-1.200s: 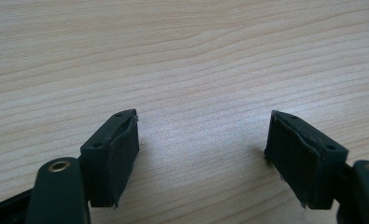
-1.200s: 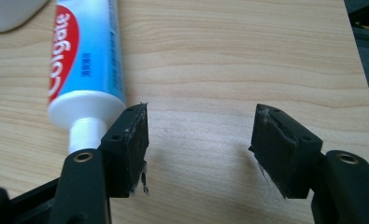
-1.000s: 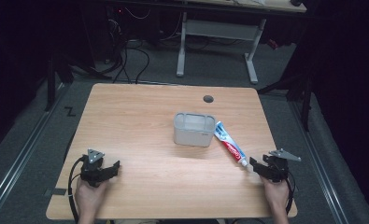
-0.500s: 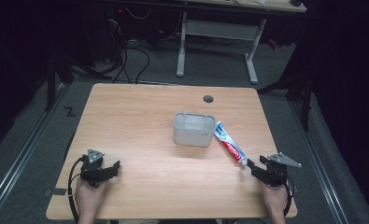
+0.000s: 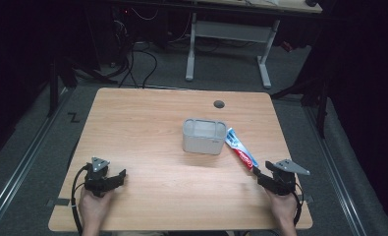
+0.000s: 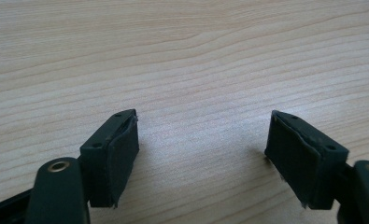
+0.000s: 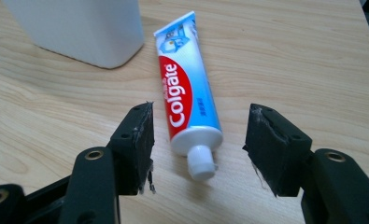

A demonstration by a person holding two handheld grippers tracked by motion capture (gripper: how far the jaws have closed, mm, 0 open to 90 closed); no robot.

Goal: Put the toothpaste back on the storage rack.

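Lying beside grey bin (image 5: pixel 204 136): toothpaste tube (image 7: pixel 188 95) | right gripper (image 7: pixel 198 140) spread around cap | left gripper (image 6: pixel 203 149) spread

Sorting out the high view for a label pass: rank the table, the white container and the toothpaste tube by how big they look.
1. Table, by far the largest.
2. White container.
3. Toothpaste tube, smallest, thin and lying flat beside the container.

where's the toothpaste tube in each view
High view: the red, white and blue toothpaste tube lies right of centre, cap toward the right claw.
Right gripper view: centre, cap between the open jaws.
Left gripper view: bare wooden table.
Shared landmark: the white rectangular plastic bin beside it.
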